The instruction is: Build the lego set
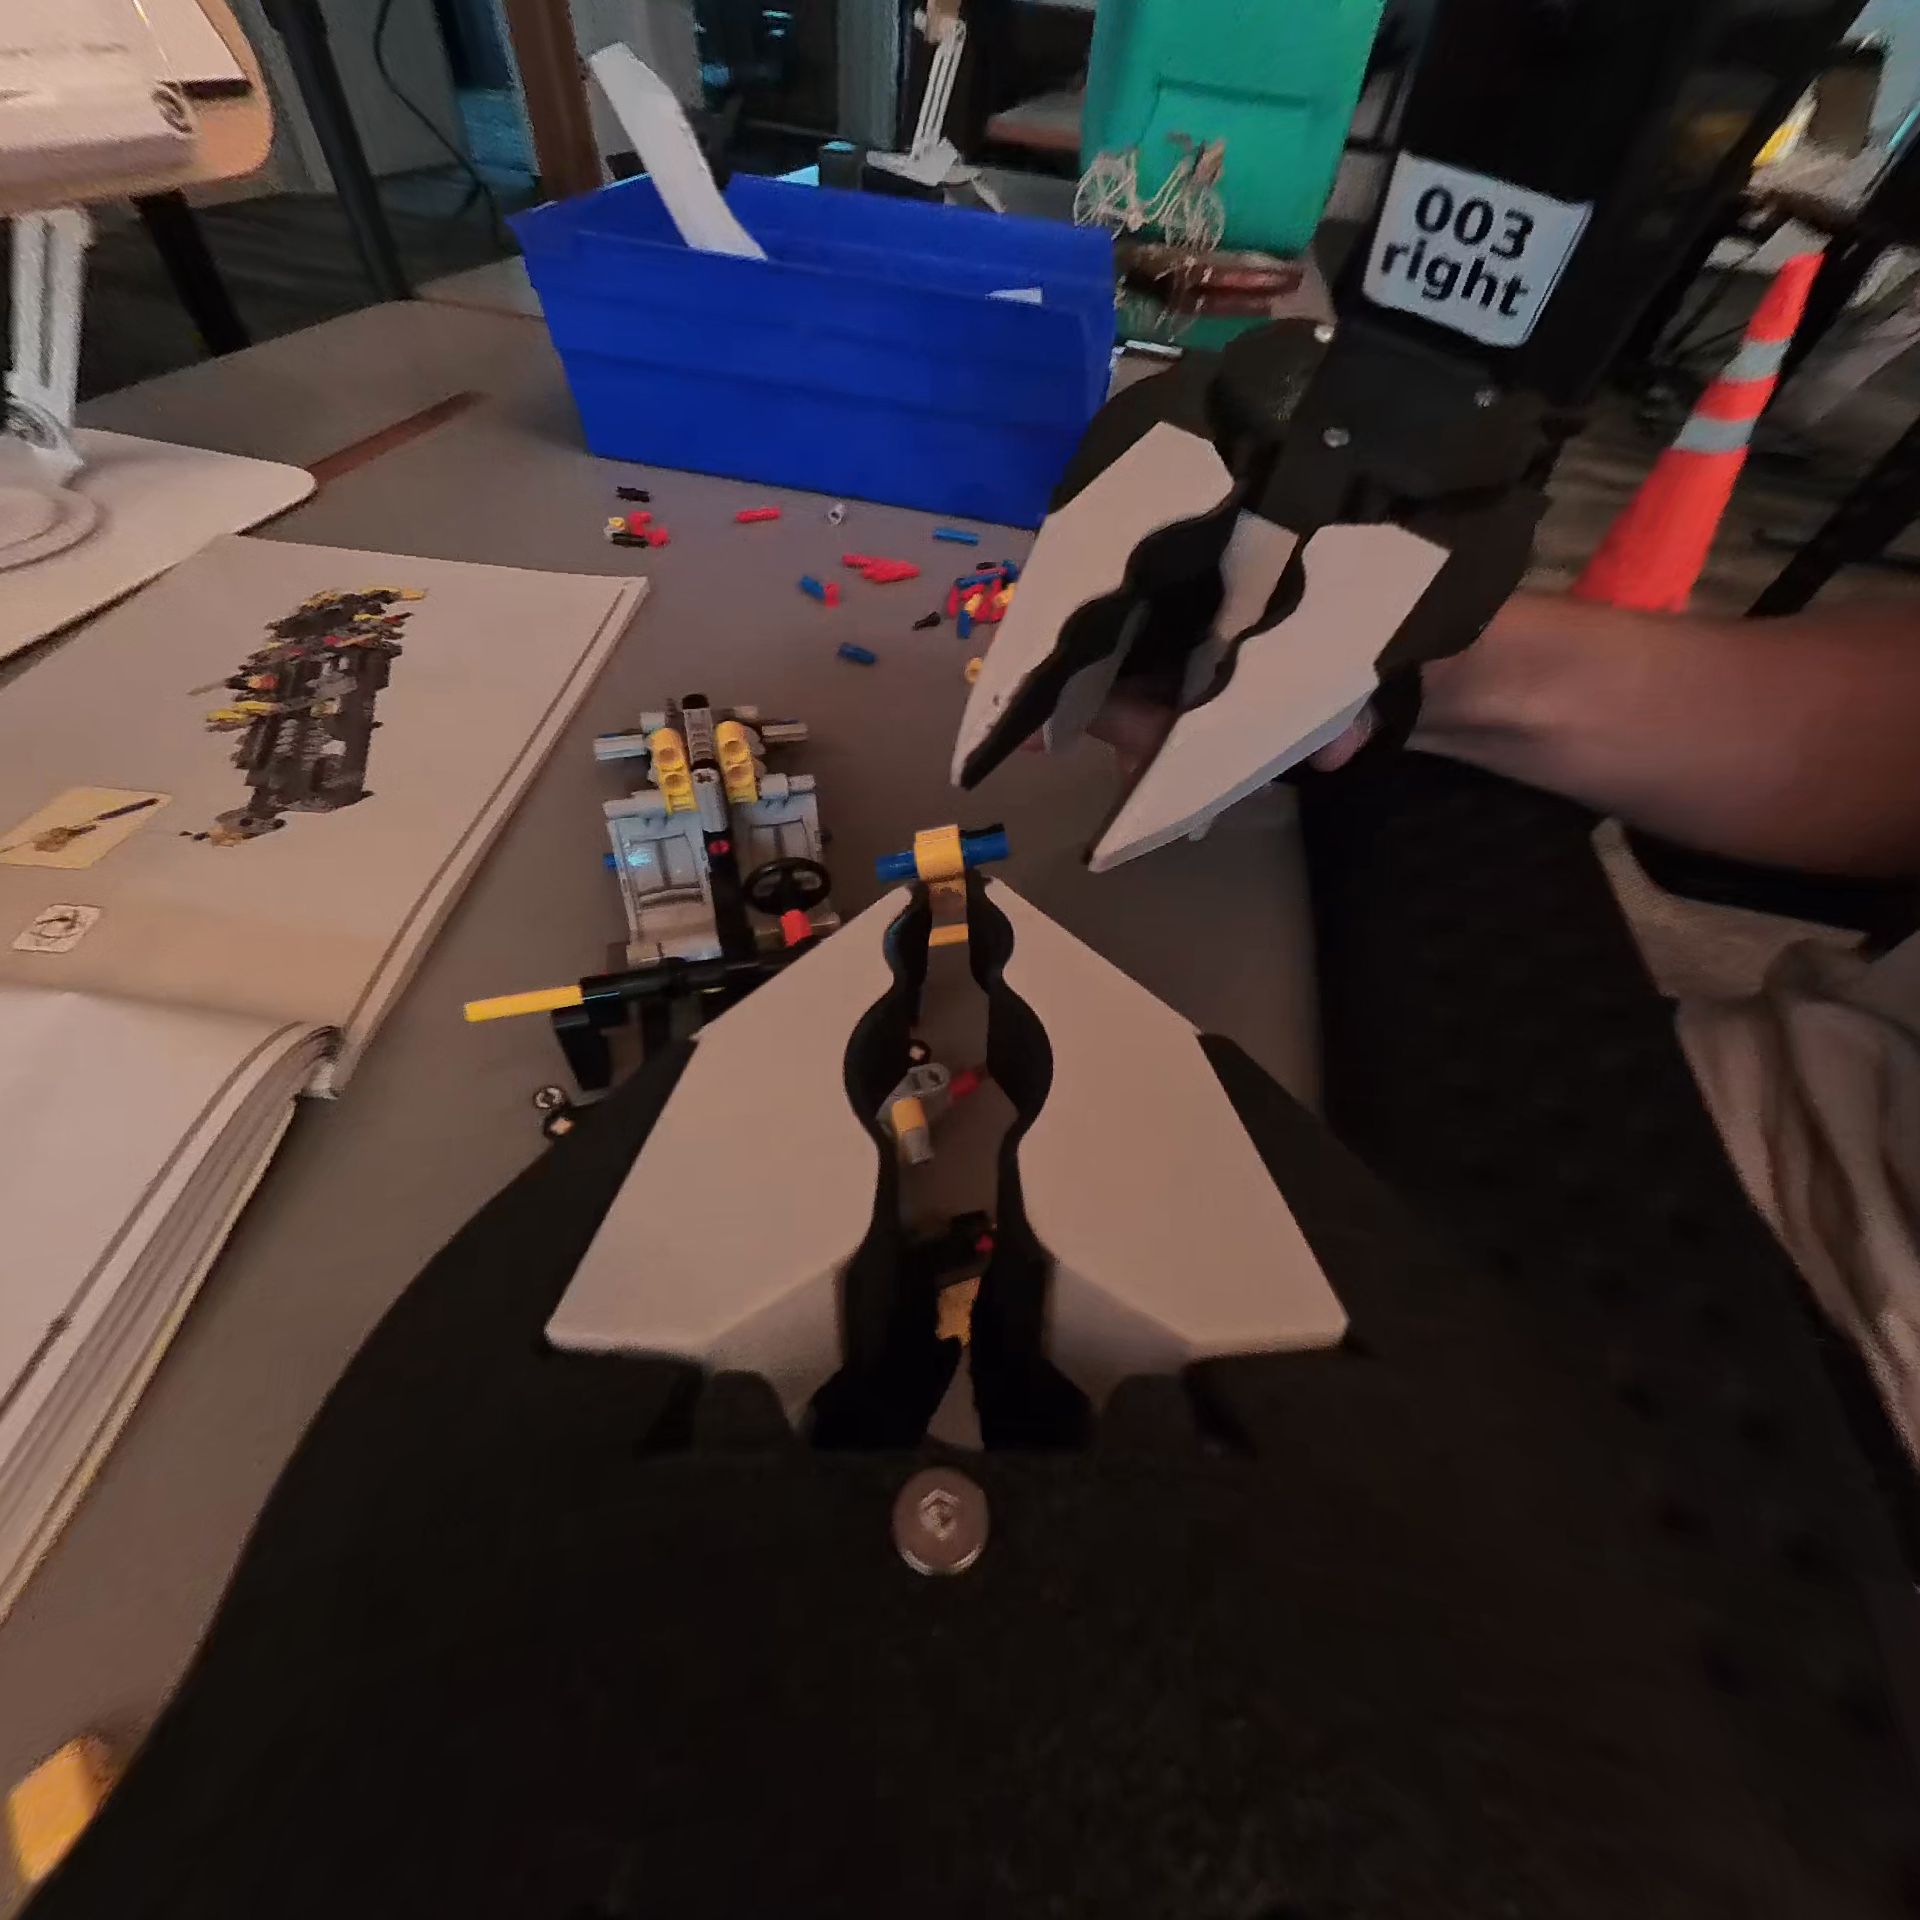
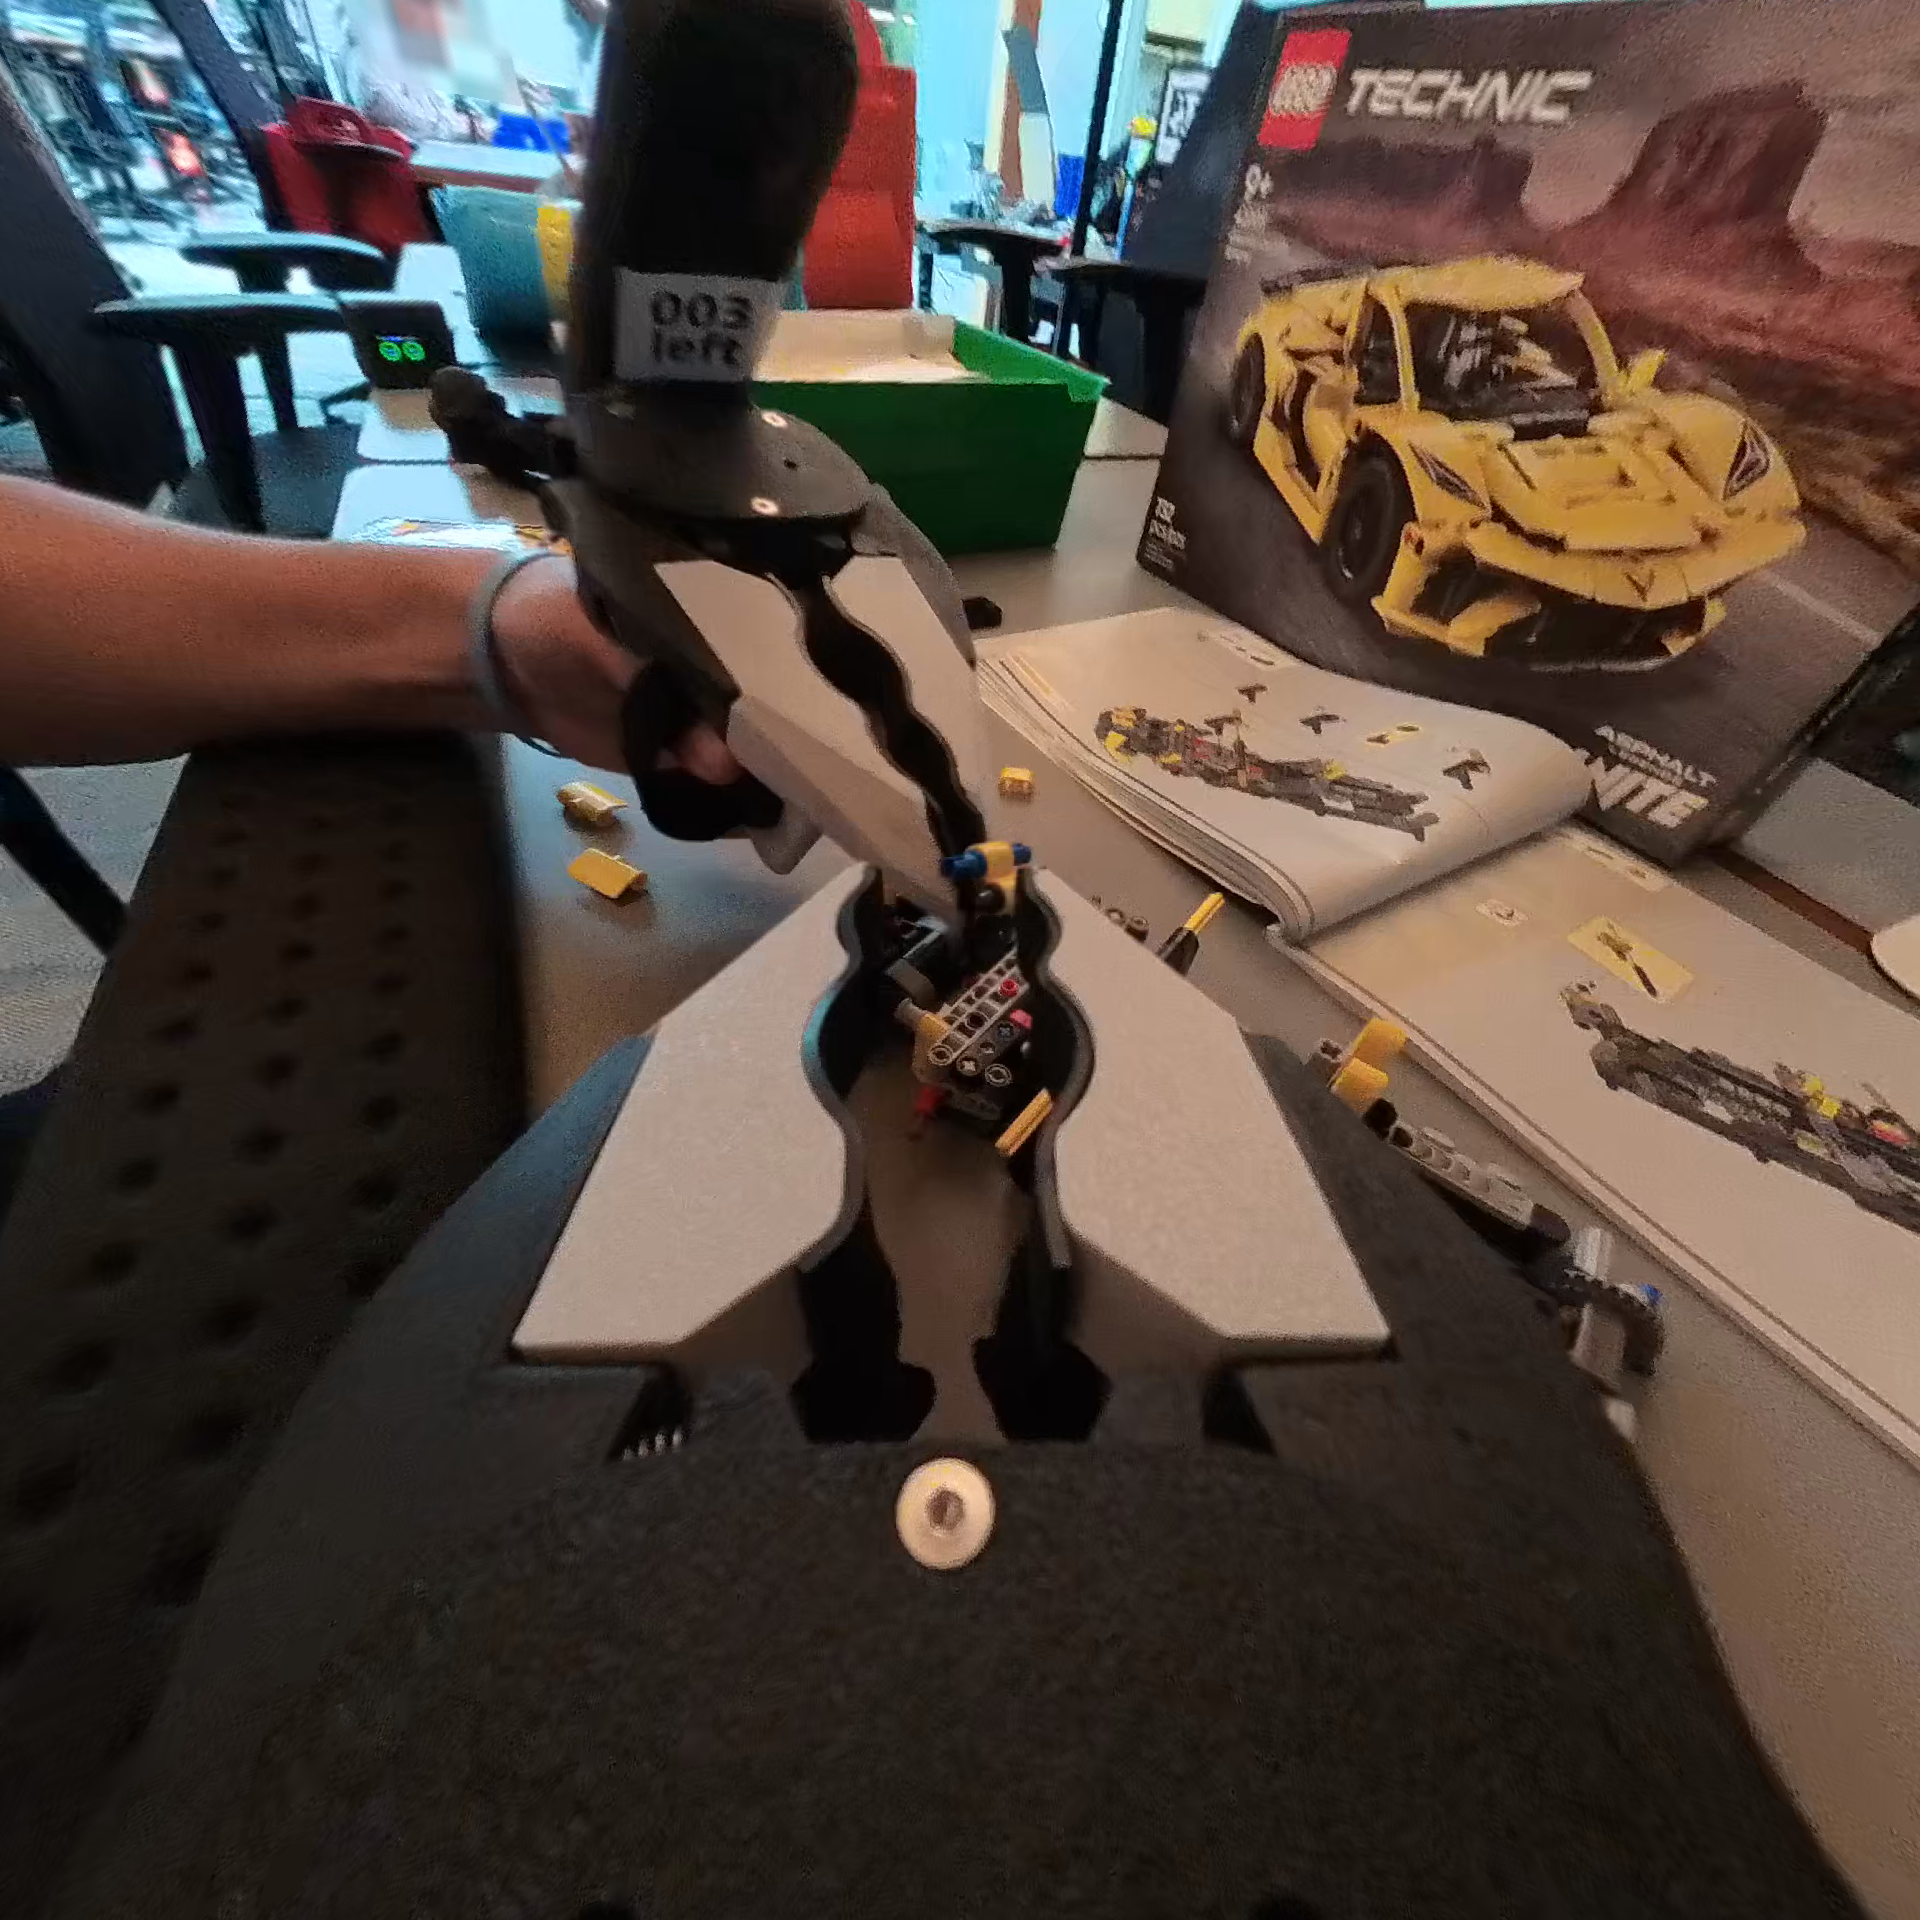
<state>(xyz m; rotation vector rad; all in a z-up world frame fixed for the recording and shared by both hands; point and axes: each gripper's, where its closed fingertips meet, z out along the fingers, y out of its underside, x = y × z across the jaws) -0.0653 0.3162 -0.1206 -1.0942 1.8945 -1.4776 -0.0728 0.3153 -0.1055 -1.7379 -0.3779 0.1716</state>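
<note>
Nearest the left wrist lens, the left gripper is pinching a small yellow connector at its fingertips, jaws closed on it; a blue pin is running crosswise through the connector. The piece is being held clear of the table, just right of the chassis.

The chassis, grey with yellow cylinders and a black steering wheel, is sitting on the table; a black bar with a yellow axle is sticking out from its near end toward the manual, which is lying open left of the chassis.

The right gripper is hanging above and right of the chassis, fingers apart and gripping nothing, tips close to the connector but not touching.

Behind the chassis, loose red, blue and yellow pins are lying scattered in front of a blue bin.

In the right wrist view, the right gripper is pointing at the connector, with the set's box standing behind the manual and a green bin farther back.
</note>
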